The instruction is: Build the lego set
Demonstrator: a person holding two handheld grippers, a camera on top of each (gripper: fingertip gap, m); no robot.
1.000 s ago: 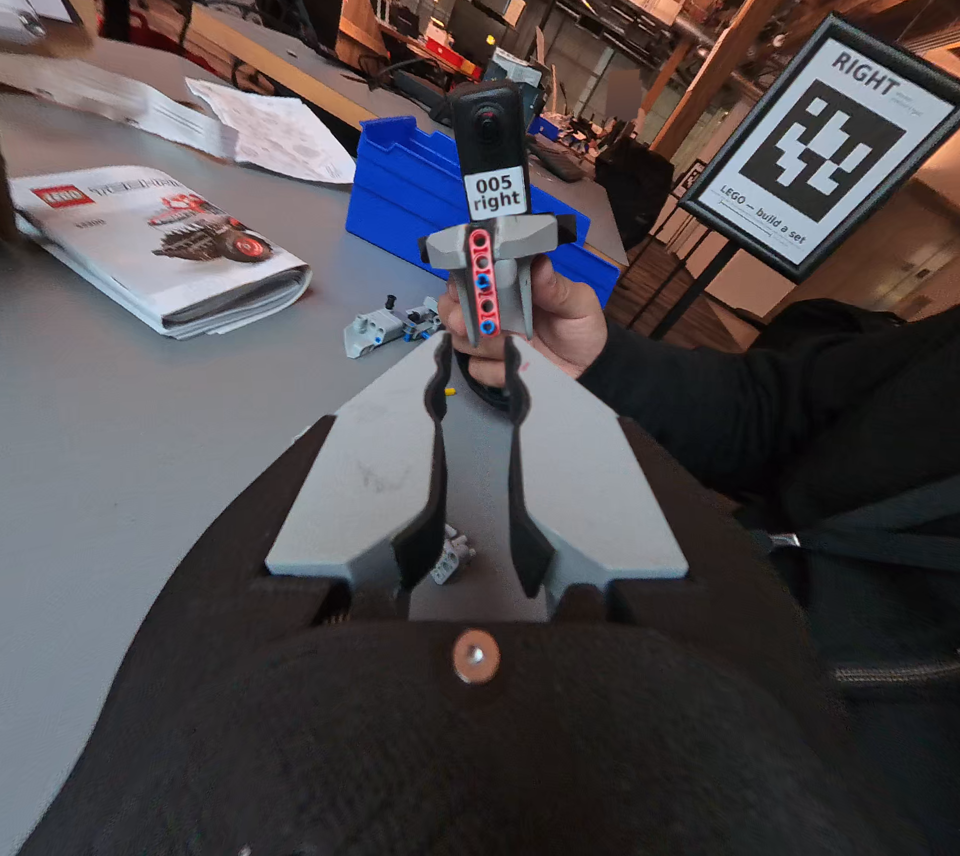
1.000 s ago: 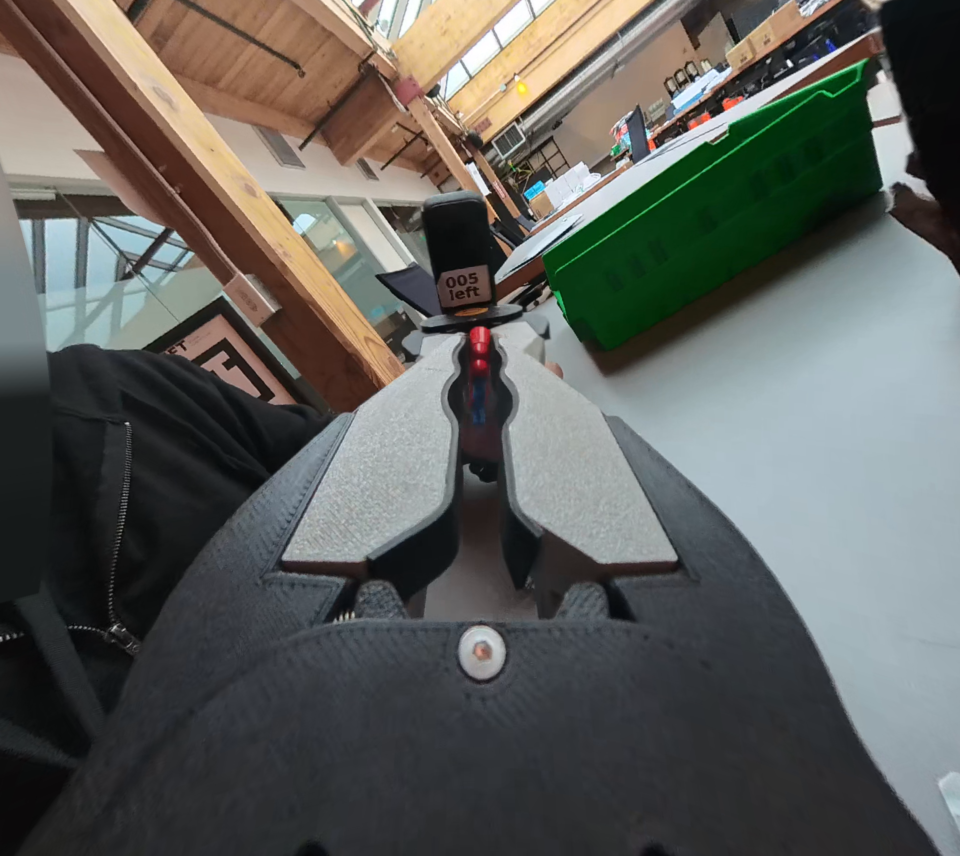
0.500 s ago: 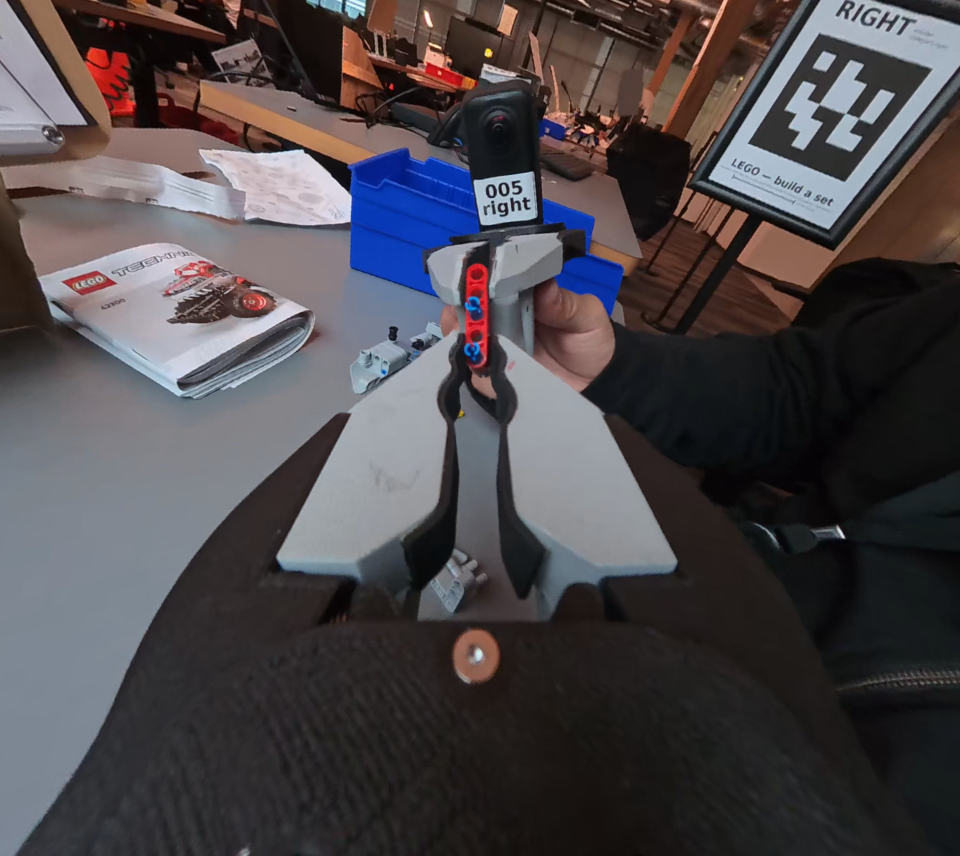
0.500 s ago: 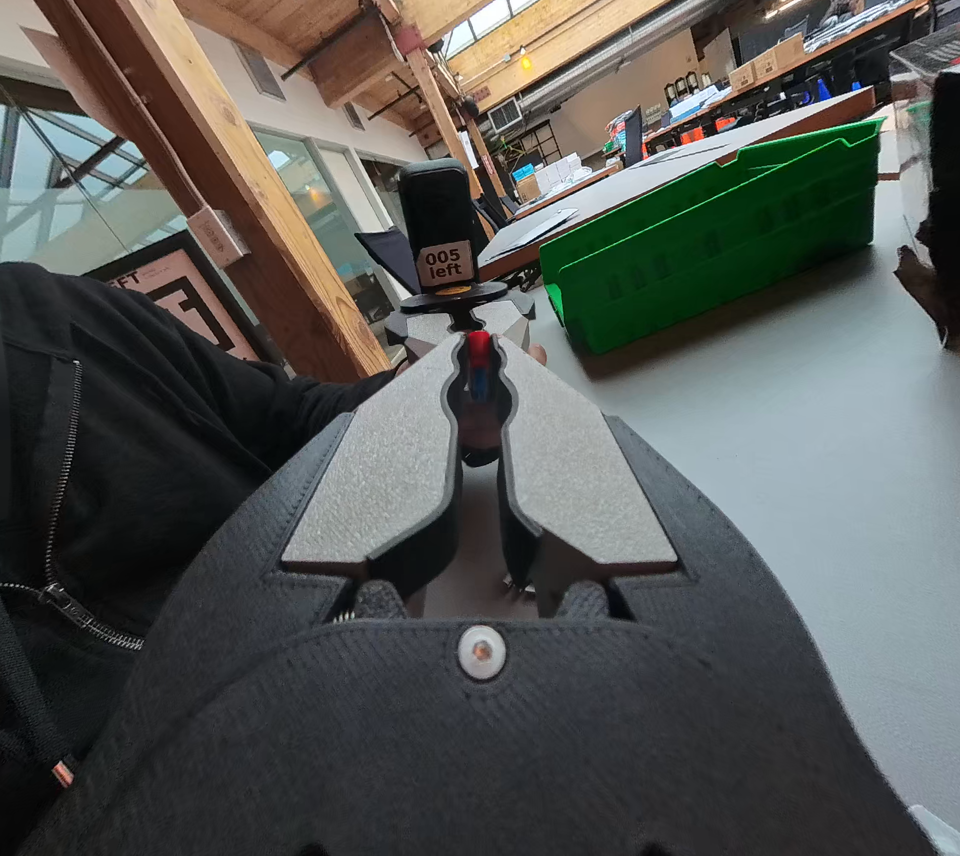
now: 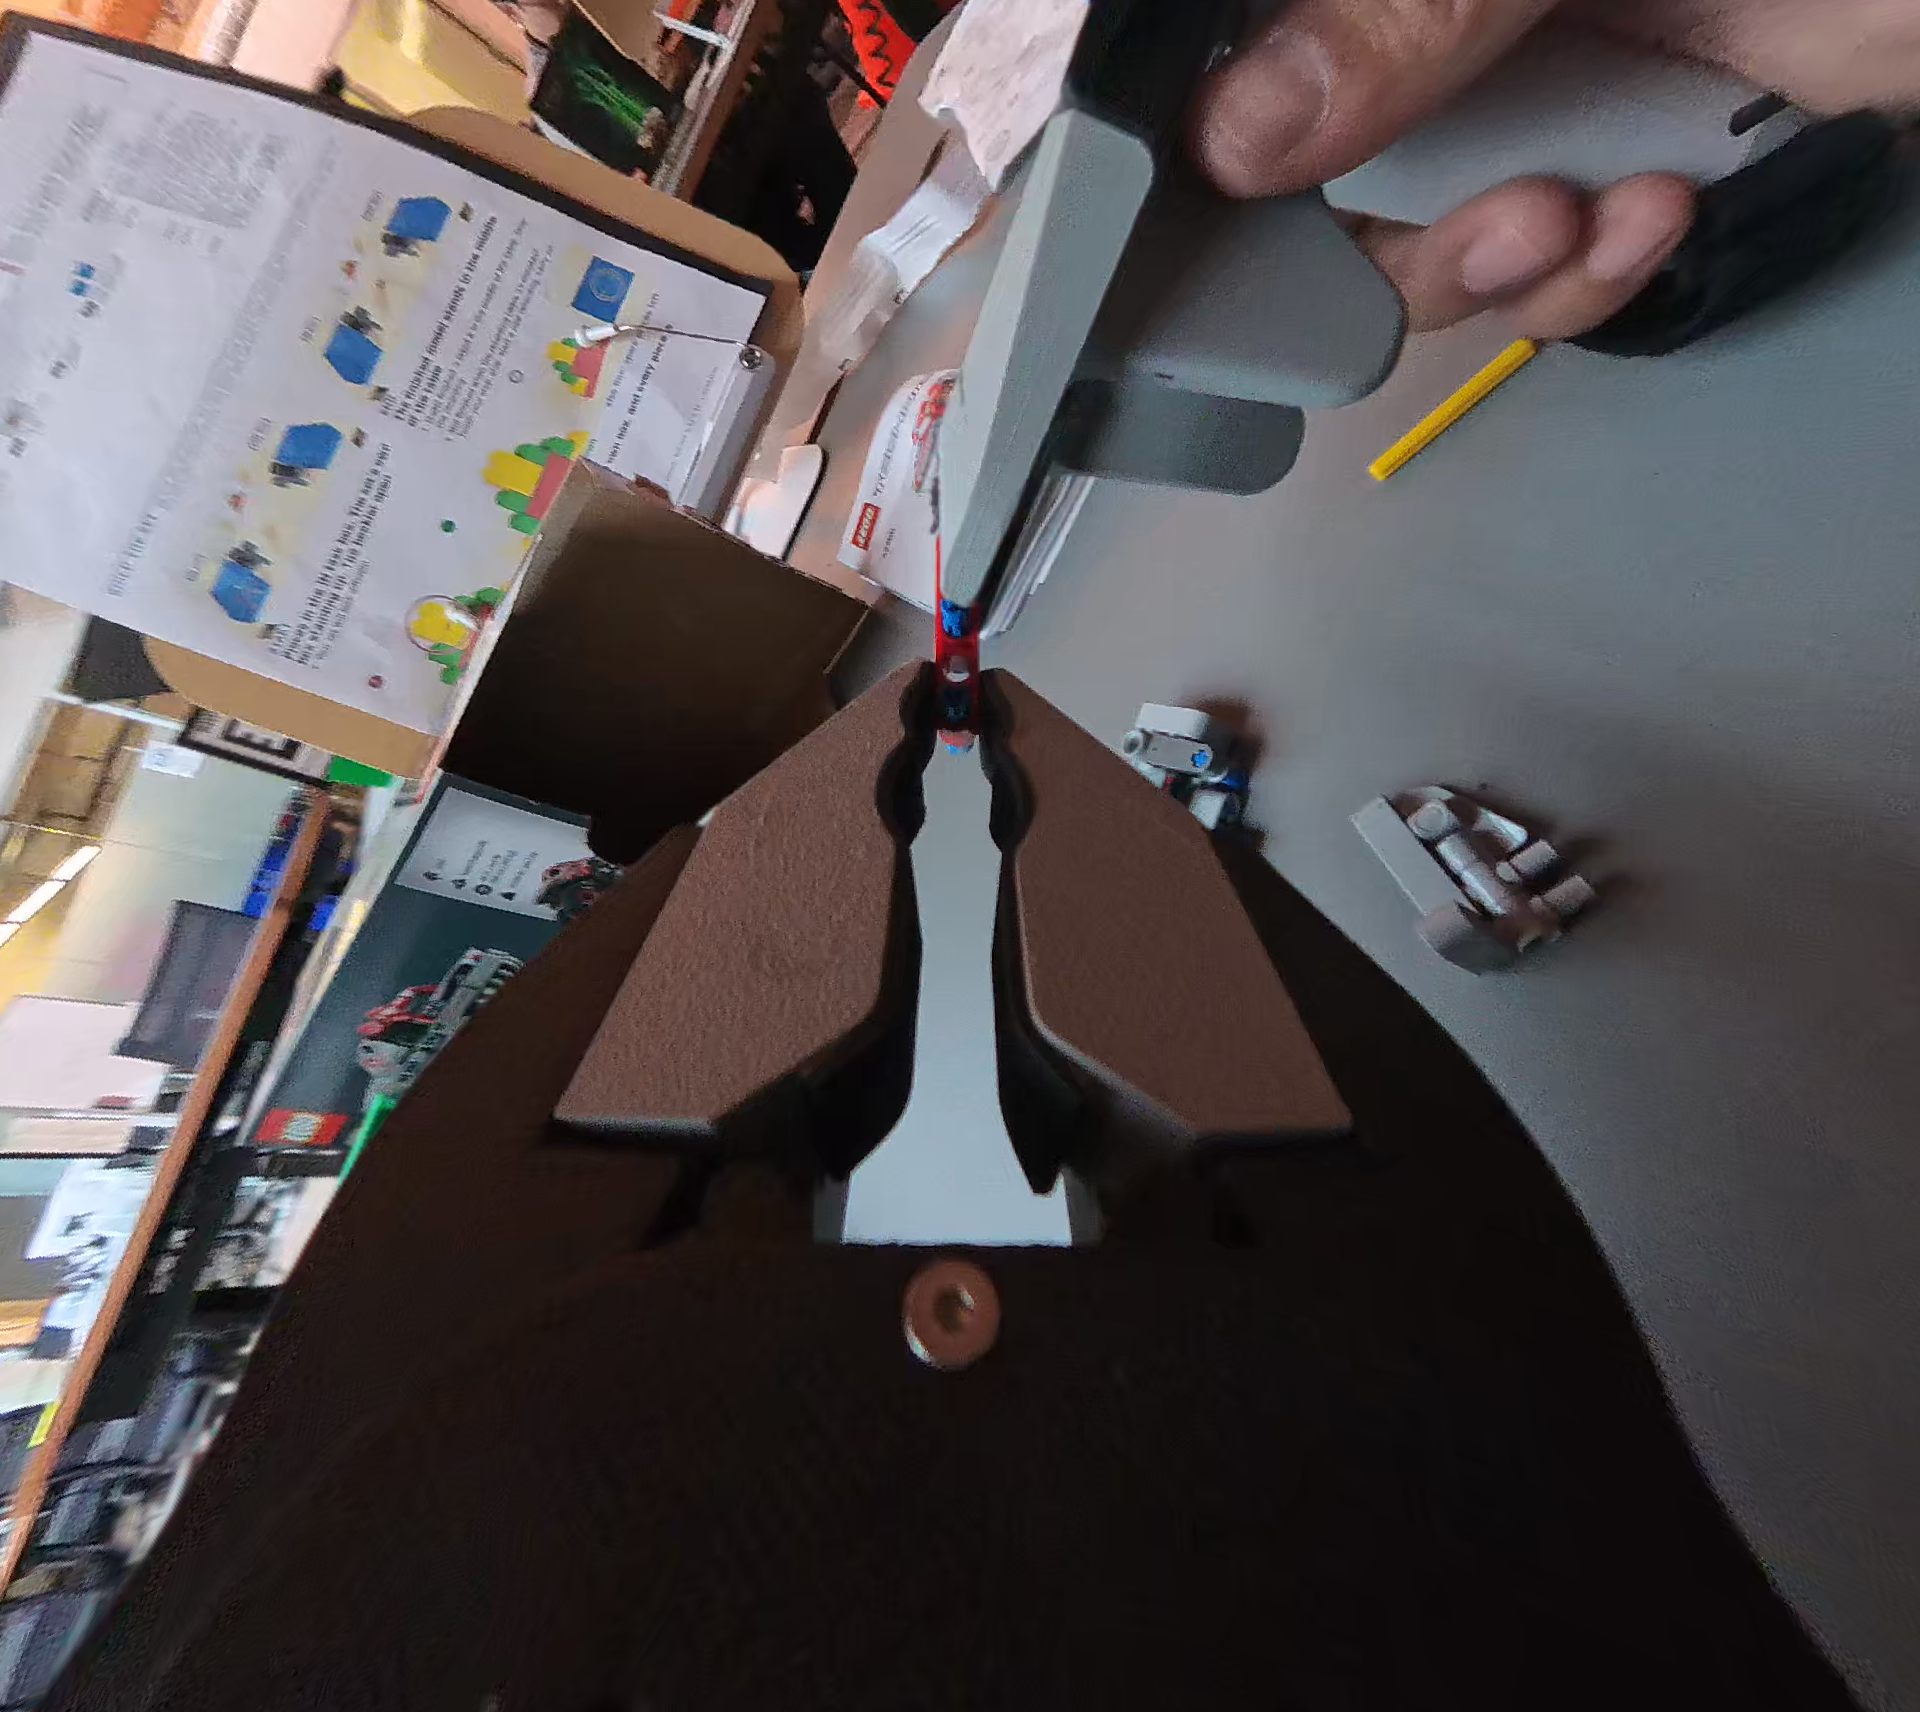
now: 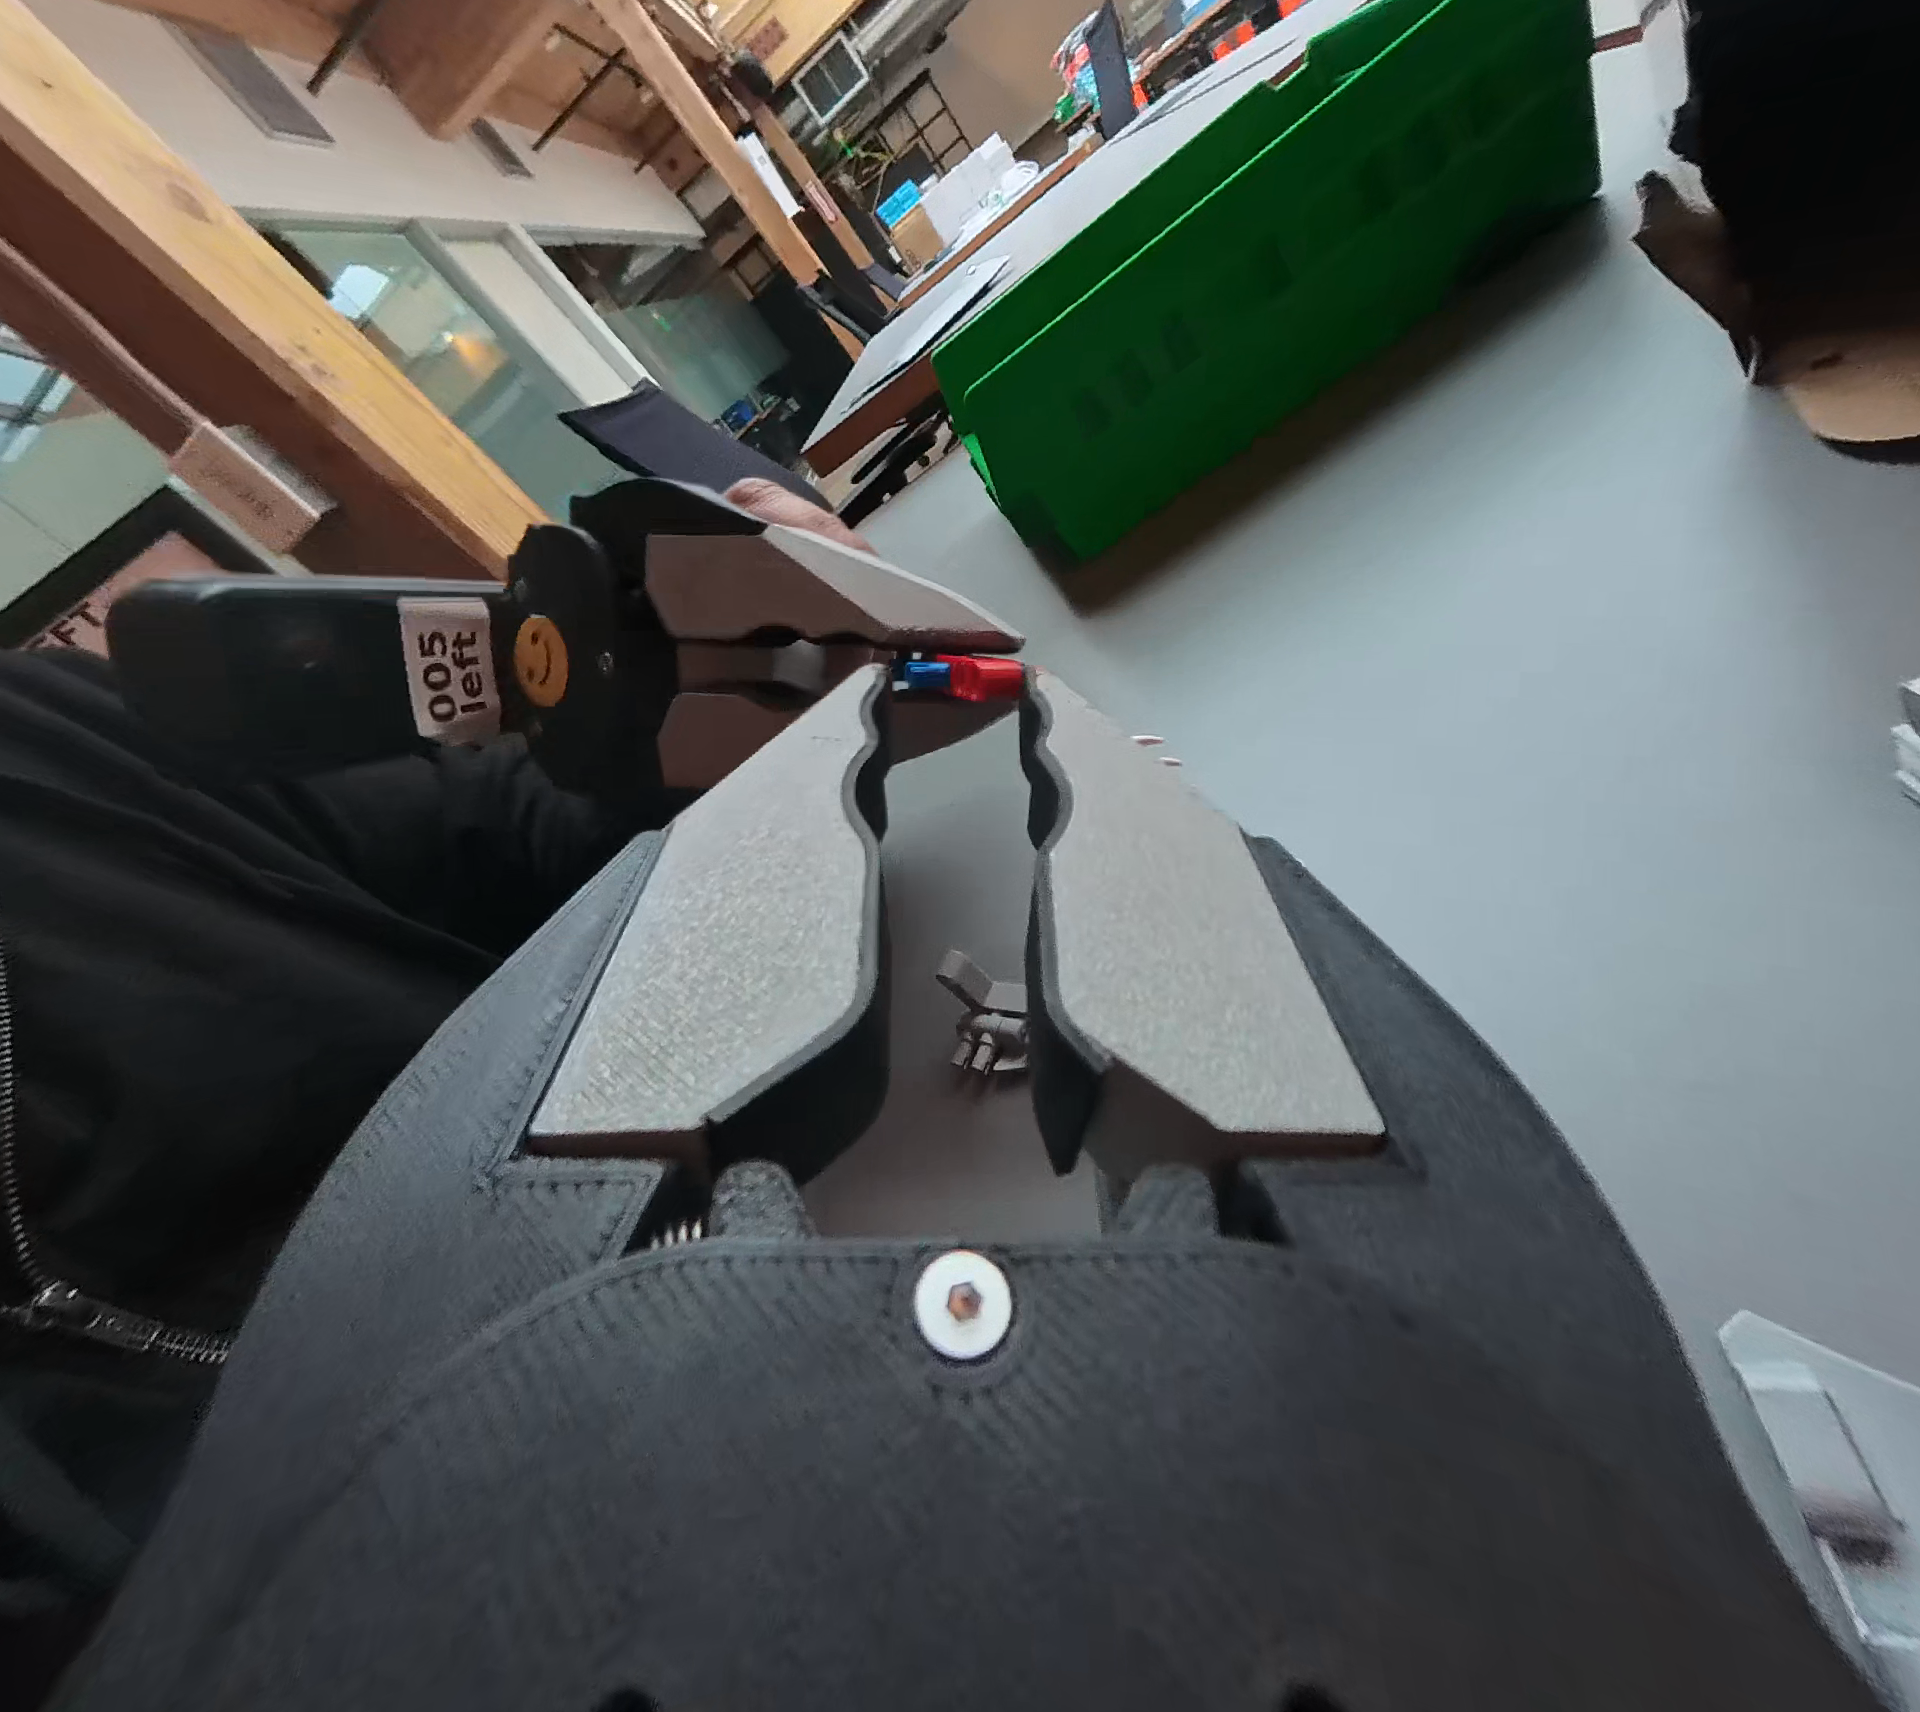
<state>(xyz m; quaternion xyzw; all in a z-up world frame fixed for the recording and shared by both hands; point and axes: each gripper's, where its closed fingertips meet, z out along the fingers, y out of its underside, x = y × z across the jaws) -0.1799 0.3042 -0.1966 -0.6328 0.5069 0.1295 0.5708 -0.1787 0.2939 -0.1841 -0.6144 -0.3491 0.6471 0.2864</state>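
Between both tips, red beam (image 5: 954,688) with blue pins is passed. Left gripper (image 5: 954,706) clamped on beam end; right gripper (image 6: 951,686) parted, tips flanking beam. Left grip best maintained until right closes squarely.

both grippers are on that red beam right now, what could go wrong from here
1. The red beam sits only at the very tips of the left gripper. If the right gripper twists or lets go, it may pivot or drop onto the table.
2. The blue pins lie right at the fingertips, so squeezing could push one out.
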